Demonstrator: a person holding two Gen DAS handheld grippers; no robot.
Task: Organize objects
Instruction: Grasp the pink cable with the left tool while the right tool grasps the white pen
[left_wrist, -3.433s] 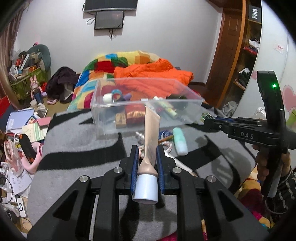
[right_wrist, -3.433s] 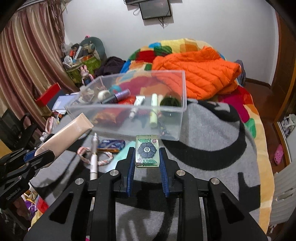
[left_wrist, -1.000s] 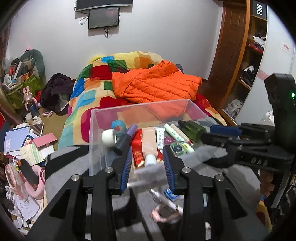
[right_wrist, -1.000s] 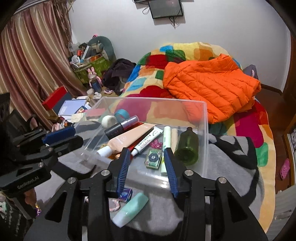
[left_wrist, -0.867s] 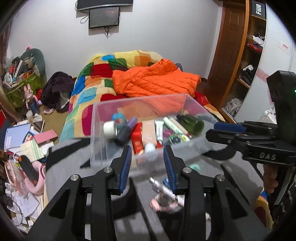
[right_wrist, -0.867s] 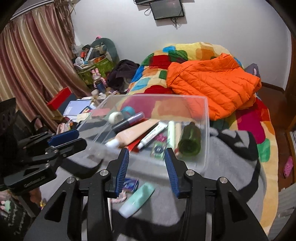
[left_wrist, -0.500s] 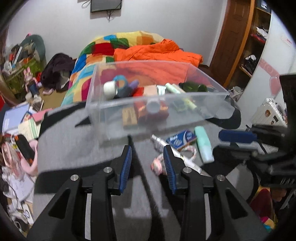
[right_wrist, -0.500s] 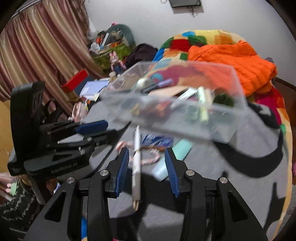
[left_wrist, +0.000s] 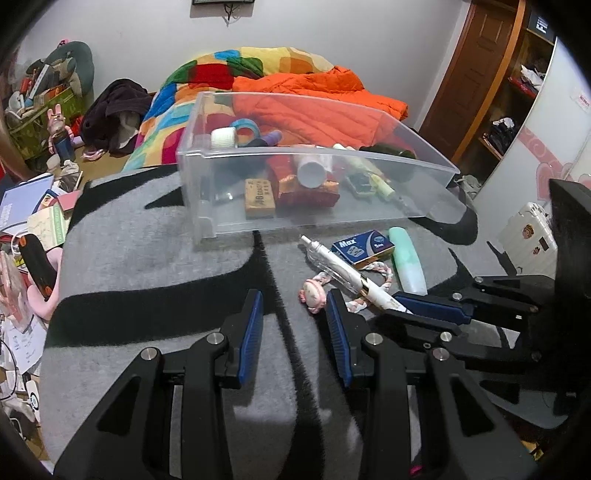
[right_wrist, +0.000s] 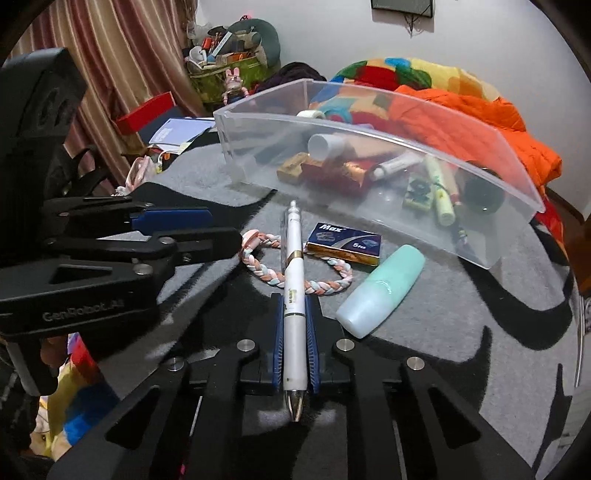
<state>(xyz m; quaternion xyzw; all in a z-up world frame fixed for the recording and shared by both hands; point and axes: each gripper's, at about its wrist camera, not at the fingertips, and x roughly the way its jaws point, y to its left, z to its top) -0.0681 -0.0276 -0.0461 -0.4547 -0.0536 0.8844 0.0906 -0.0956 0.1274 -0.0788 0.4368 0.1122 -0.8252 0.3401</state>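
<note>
My right gripper (right_wrist: 294, 306) is closing on a white pen (right_wrist: 293, 295), and its blue pads press on the barrel. The pen lies on the grey blanket across a braided pink-and-white cord (right_wrist: 273, 277). In the left wrist view, my left gripper (left_wrist: 295, 306) hangs open over the bare blanket with nothing between its fingers. The cord's pink charm (left_wrist: 313, 293) lies just beyond its right finger. A blue Max box (right_wrist: 343, 242) and a mint tube (right_wrist: 384, 291) lie close by. Behind them stands a clear bin (left_wrist: 369, 218) with several small items inside.
An orange jacket (left_wrist: 314, 107) and a colourful quilt (left_wrist: 236, 66) lie behind the bin. Books and clutter (left_wrist: 26, 206) cover the floor at left. A white suitcase (left_wrist: 528, 232) and a wooden door (left_wrist: 476, 74) stand at right.
Both grippers came down from above the bin to the blanket in front of it. The right gripper closed on the white pen. The tube and patterned item held earlier now lie in the bin.
</note>
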